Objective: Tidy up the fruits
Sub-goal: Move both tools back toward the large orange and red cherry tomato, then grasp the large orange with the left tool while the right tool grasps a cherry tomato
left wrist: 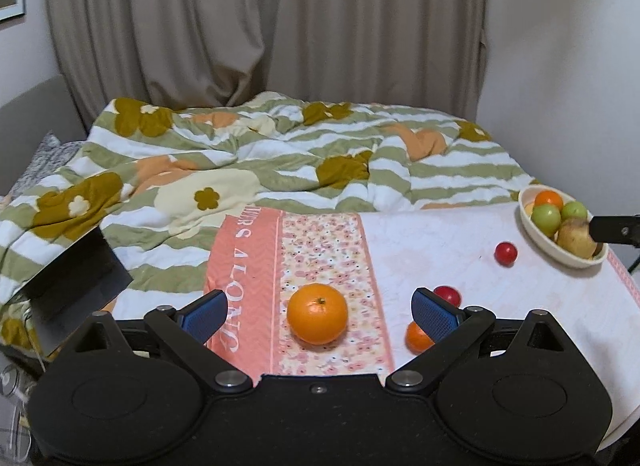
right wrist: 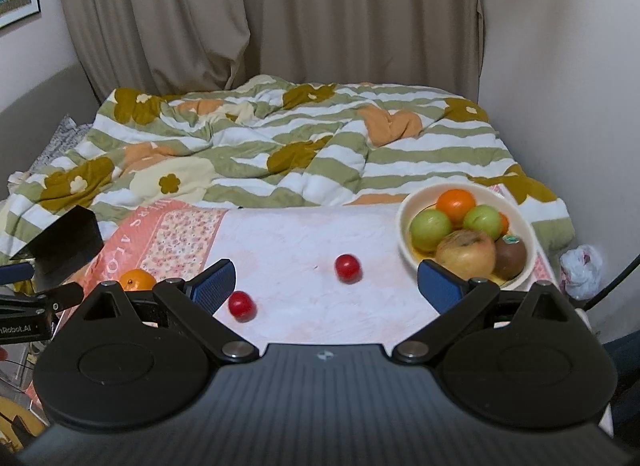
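Note:
A large orange [left wrist: 317, 313] lies on the pink cloth between the blue pads of my open, empty left gripper [left wrist: 320, 312]. A smaller orange [left wrist: 416, 338] sits partly behind the right pad, with a red fruit [left wrist: 450, 294] just past it and another red fruit [left wrist: 505, 253] farther right. A cream bowl [left wrist: 560, 254] at far right holds an orange, green fruits and a brown one. In the right wrist view, my open, empty right gripper [right wrist: 326, 286] hovers above the cloth; two red fruits [right wrist: 241, 305] [right wrist: 347, 268] lie ahead, and the bowl [right wrist: 404, 225] is beside the right pad.
A crumpled green-striped floral quilt [left wrist: 240, 153] covers the bed behind the cloth. A black box [left wrist: 76, 282] sits at the left edge. Curtains and a wall stand behind. A white crumpled bag [right wrist: 580, 270] lies right of the bowl. The left gripper's arm [right wrist: 40, 302] shows at left.

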`<state>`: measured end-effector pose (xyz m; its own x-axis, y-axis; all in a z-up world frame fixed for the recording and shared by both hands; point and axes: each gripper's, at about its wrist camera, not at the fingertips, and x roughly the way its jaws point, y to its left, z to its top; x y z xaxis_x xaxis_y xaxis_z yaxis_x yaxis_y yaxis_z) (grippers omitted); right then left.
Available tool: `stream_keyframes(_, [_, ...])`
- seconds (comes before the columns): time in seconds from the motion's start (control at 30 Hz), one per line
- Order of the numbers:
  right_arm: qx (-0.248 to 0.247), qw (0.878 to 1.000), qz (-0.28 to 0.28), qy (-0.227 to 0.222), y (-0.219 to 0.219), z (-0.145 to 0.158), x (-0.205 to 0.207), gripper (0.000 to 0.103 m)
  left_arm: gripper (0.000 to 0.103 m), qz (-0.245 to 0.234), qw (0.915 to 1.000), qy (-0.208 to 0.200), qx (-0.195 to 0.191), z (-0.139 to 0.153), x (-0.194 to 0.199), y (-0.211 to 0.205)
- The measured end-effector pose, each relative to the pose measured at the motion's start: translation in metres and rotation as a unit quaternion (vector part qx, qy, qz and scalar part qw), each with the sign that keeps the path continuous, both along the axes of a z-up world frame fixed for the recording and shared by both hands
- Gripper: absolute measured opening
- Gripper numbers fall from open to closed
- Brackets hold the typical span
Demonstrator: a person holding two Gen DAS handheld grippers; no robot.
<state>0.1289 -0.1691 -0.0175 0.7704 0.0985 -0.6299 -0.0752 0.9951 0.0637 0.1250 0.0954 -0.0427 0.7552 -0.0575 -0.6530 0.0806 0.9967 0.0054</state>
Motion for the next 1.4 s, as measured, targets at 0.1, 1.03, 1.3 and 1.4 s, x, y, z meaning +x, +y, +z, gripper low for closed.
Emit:
stream_keyframes(0.1, [-0.013, 1.000, 0.005, 0.009, 0.018, -0.017, 0.009, 0.103, 0.100, -0.017, 0.9998, 0.008, 0.008, -0.011, 0.013, 0.005])
stream_keyframes(1.03, [-0.013, 0.983, 0.126, 0.133, 0.072, -0.123, 0.105, 0.074, 0.068, -0.048, 0.9928, 0.108, 0.020, -0.094, 0.088, -0.003])
stream_keyframes(1.3, [-0.011, 0.980, 0.136, 0.144, 0.080, -0.129, 0.111, 0.061, 0.063, -0.047, 0.9928, 0.110, 0.012, -0.094, 0.084, 0.002])
stream_keyframes(1.4, [-0.011, 0.979, 0.140, 0.148, 0.083, -0.130, 0.113, 0.053, 0.063, -0.047, 0.9927, 0.111, 0.011, -0.093, 0.081, 0.003])
